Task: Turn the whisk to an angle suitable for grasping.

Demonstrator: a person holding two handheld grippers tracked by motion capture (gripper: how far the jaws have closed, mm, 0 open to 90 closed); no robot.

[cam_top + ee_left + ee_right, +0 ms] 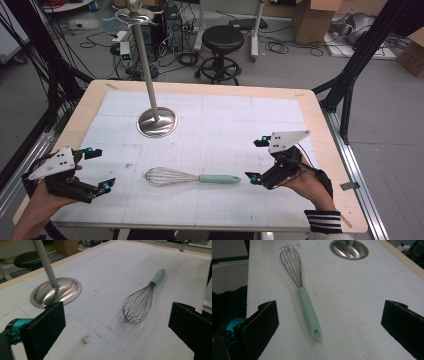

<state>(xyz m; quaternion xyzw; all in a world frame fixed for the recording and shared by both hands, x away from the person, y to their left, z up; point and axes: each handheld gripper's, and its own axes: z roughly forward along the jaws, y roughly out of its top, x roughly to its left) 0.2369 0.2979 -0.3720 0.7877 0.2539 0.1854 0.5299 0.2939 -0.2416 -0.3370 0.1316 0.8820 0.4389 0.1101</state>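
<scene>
1. Table point(320, 130): wide, covered by a white gridded mat. Nothing is fenced in at the edges, so anything knocked or rolled toward the near edge could drop off.
2. Stand point(156, 120): a tall metal pole on a shiny round base, left of centre and toward the far side, with small arms at the top. Risk, as I judge it: it is top-heavy in look, and a forearm swinging across from the left could clip the pole and tip it.
3. Whisk point(190, 177): lies flat near the middle of the near half, wire head toward the left, pale green handle toward the right, between the two grippers and touching neither. Risks: the round handle may roll if nudged by one jaw before the other lands; a pinch on the wire head would bend the loops or slip through them.
4. Left gripper point(97, 170): held low by the near-left corner of the table, jaws wide apart, nothing between them, aimed at the wire head, well apart from it.
5. Right gripper point(256, 159): held just right of the handle end, tilted down toward the mat, jaws wide apart and empty. In the right gripper view the handle sits off-centre, nearer one jaw; closing from here would likely shove it sideways.
</scene>
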